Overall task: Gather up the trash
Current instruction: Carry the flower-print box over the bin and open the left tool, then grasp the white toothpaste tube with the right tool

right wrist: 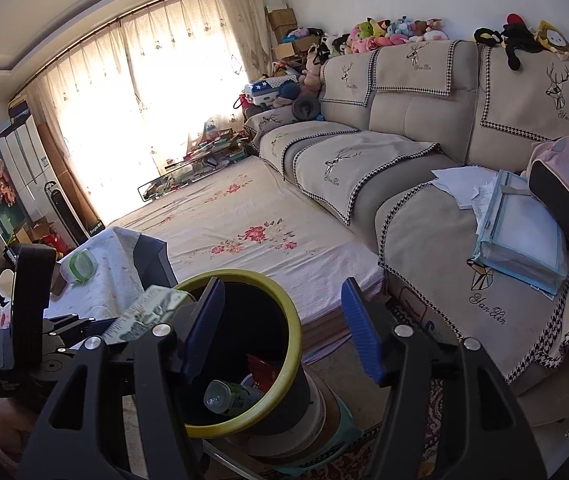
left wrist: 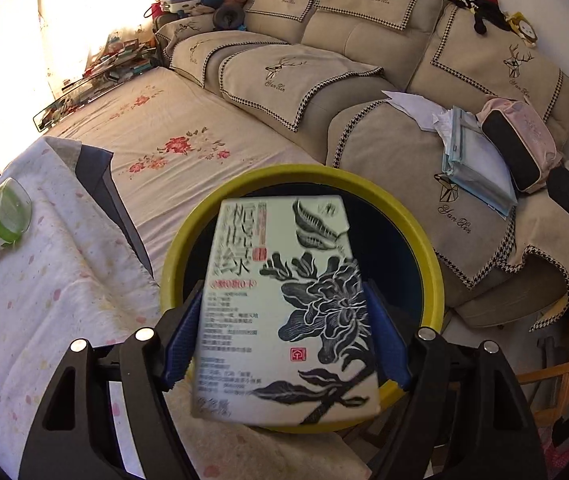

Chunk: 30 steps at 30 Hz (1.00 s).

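The left tool [left wrist: 282, 288] points steeply down with a box [left wrist: 284, 312] between its blue pads [left wrist: 182, 340]. The box is white, printed with black flowers and columns of text, and its print is slightly blurred. Both pads stand right at its long edges. No gap shows on either side, but whether they press on it cannot be told. Directly under the tool and the box is the bin [left wrist: 428, 248], a dark, round one with a yellow rim. The box covers most of the bin's mouth.

Left of this tool is the counter [left wrist: 44, 280] under a pale spotted cloth, with a green-lidded tub [left wrist: 2, 216] near its far corner. Ahead of the tool lies a flowered sheet [left wrist: 172, 120]. Beyond it and to the right is the sofa [left wrist: 364, 60], where papers [left wrist: 472, 160] and a pink bag [left wrist: 520, 144] lie together on the nearest seat.

The right tool [right wrist: 280, 292] is released: its pads stand well apart with nothing between them. In its view the bin sits below it and to the left, the rim passing behind the left pad. Inside the bin lie a can [right wrist: 232, 398] on its side and a red wrapper [right wrist: 260, 372] just beyond it. The box shows further left, tilted over the bin's far-left rim, with the left tool's black frame behind it. The sofa fills the right of this view.
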Motion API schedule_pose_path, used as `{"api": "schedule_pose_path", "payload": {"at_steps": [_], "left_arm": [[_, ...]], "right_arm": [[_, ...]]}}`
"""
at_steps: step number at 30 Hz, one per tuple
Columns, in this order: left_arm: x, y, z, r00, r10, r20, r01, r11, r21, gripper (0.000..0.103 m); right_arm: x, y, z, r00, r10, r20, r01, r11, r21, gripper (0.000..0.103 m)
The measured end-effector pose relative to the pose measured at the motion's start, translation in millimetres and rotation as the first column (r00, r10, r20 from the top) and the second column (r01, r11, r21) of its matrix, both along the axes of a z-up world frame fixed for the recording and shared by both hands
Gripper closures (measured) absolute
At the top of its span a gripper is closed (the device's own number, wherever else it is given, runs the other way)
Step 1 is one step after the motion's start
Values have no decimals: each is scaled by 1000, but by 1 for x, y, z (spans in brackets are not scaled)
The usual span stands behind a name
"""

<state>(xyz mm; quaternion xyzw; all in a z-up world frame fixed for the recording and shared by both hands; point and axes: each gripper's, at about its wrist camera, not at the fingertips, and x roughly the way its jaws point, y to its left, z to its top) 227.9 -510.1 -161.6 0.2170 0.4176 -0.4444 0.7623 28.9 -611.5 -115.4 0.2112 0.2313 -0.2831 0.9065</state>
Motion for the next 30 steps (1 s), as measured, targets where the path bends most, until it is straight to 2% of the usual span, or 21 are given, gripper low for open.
{"api": "schedule_pose_path", "payload": {"at_steps": [1,4,8,12,15,18,20,25,30], "left_arm": [[1,2,3,1000,6,1,-6,1000,-14,18],[2,14,12,1000,10,21,-9,999,-37,15],[2,49,36,998,42,48,-36,993,-117,15],[1,116,62,985,136,110,-109,969,-223,12],[9,182,76,961,238,143,-190,940,-283,11],[24,247,83,924,345,162,-283,905,-317,11],[35,294,85,890,422,175,-347,873,-342,11],[54,387,81,770,589,248,-486,791,-371,11],[78,452,67,666,707,237,-599,697,-395,11]], "right_arm": [[1,1,0,1000,2,0,-2,1000,-2,44],[5,7,1,1000,17,-4,-17,1000,-6,44],[15,20,3,999,44,-11,-44,999,-17,43],[33,36,0,995,92,-30,-93,995,-18,43],[55,54,-3,987,150,-49,-151,988,-14,43],[80,79,-2,974,217,-60,-219,976,-18,43],[97,96,-1,964,259,-65,-261,965,-22,43],[144,145,5,918,390,-67,-392,920,-11,43],[196,204,4,847,520,-107,-526,850,-32,43]]}}
